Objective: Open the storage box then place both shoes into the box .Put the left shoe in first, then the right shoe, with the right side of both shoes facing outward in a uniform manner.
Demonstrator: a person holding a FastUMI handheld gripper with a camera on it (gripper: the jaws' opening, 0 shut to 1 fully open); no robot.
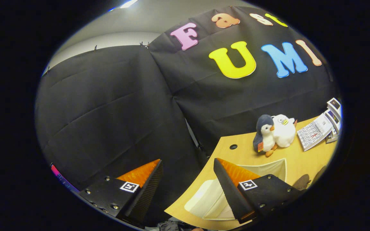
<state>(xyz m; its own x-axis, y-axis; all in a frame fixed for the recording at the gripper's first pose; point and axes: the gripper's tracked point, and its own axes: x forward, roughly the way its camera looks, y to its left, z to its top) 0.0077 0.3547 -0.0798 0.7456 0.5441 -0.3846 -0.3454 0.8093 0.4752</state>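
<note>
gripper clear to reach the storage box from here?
Probably yes. The gripper is open and holds nothing, and the white storage box sits on the table just under and beyond one finger. The plush penguin stands farther back, out of the path.

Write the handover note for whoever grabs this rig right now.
Claw: fingers spread apart, nothing between them, held up above the table's near corner.
Storage box: pale, on the wooden table, partly behind the right finger; whether its lid is open can't be told.
Plush penguin and white plush toy sit beyond it.
Done: nothing visibly.
Left: open the box, left shoe in, then right.
</note>
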